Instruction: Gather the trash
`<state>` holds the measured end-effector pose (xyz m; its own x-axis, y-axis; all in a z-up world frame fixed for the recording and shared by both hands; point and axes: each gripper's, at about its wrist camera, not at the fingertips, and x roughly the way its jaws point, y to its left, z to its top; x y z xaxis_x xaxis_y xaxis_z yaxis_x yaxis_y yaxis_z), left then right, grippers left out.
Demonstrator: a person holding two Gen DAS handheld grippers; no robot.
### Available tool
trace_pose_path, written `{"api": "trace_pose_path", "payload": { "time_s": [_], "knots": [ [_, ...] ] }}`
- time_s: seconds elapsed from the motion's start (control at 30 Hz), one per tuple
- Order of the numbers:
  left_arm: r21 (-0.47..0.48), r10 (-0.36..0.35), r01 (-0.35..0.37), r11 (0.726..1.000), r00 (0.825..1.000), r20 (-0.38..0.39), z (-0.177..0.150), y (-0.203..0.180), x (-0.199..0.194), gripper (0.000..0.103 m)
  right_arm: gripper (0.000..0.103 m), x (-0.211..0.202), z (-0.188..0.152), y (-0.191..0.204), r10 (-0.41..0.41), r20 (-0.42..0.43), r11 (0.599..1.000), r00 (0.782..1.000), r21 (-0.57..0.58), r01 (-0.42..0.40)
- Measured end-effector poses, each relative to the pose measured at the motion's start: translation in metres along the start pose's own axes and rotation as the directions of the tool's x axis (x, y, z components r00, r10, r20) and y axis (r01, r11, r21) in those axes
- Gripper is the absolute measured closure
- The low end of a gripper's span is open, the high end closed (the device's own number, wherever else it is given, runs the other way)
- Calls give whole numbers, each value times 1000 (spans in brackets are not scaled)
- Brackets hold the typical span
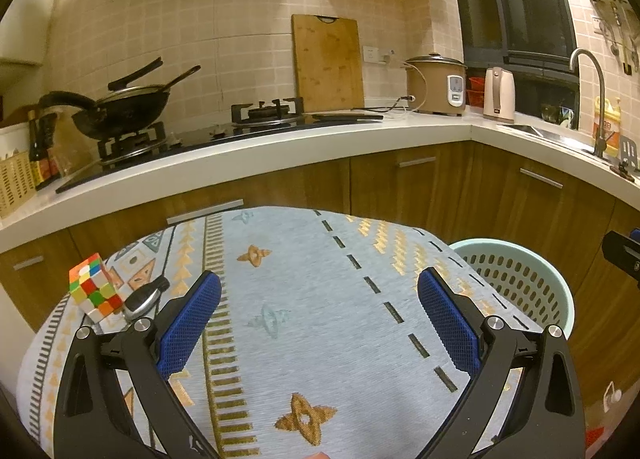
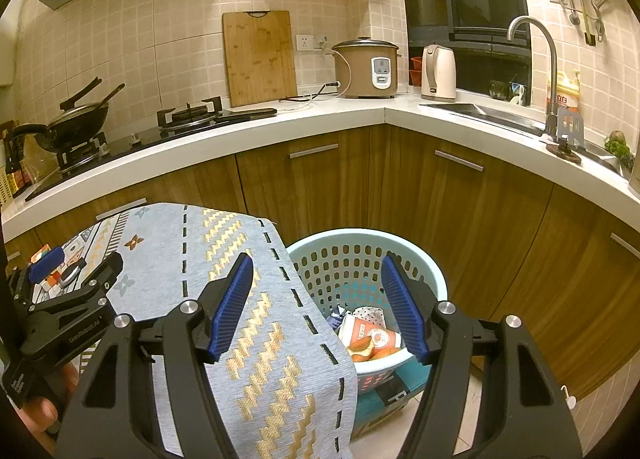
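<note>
A pale green perforated basket (image 2: 436, 279) stands on the floor right of the cloth-covered table (image 2: 256, 339). Trash lies inside it: an orange-and-white paper cup (image 2: 372, 335), wrappers and orange bits. My right gripper (image 2: 316, 299) is open and empty, held above the table's right edge and the basket. My left gripper (image 1: 318, 311) is open and empty above the middle of the table (image 1: 312, 299); it also shows at the left of the right wrist view (image 2: 76, 267). The basket also shows at the right of the left wrist view (image 1: 516, 279).
A colourful puzzle cube (image 1: 94, 287) and a small black-and-silver object (image 1: 144, 297) lie at the table's left edge. Behind runs a white counter (image 1: 320, 135) with a wok (image 1: 120, 111), cutting board (image 1: 328, 63), rice cooker (image 1: 438, 85), kettle (image 1: 498, 95) and sink tap (image 1: 596, 99). Wooden cabinets (image 2: 460, 199) stand close behind the basket.
</note>
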<state>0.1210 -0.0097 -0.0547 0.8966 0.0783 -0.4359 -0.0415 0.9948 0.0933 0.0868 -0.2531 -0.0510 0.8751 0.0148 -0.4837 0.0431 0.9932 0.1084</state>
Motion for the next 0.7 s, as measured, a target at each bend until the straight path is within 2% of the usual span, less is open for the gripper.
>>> {"api": "trace_pose_path", "payload": {
  "time_s": [0.2,0.3,0.43,0.7],
  "knots": [
    [-15,30,-30,999,999,15,1,1,-3,7,40,0,1,1,2,1,1000,1000,-5,-2],
    [-17,25,-25,1000,998,49,1,2,-8,8,40,0,2,3,4,2,1000,1000,-10,-4],
    [-15,-6,6,1000,1000,21,1,0,-6,7,40,0,3,4,3,2,1000,1000,-15,-3],
    [-57,-12,11,998,1000,-12,1,6,-2,7,40,0,3,4,3,0,1000,1000,-14,-3]
  ]
}}
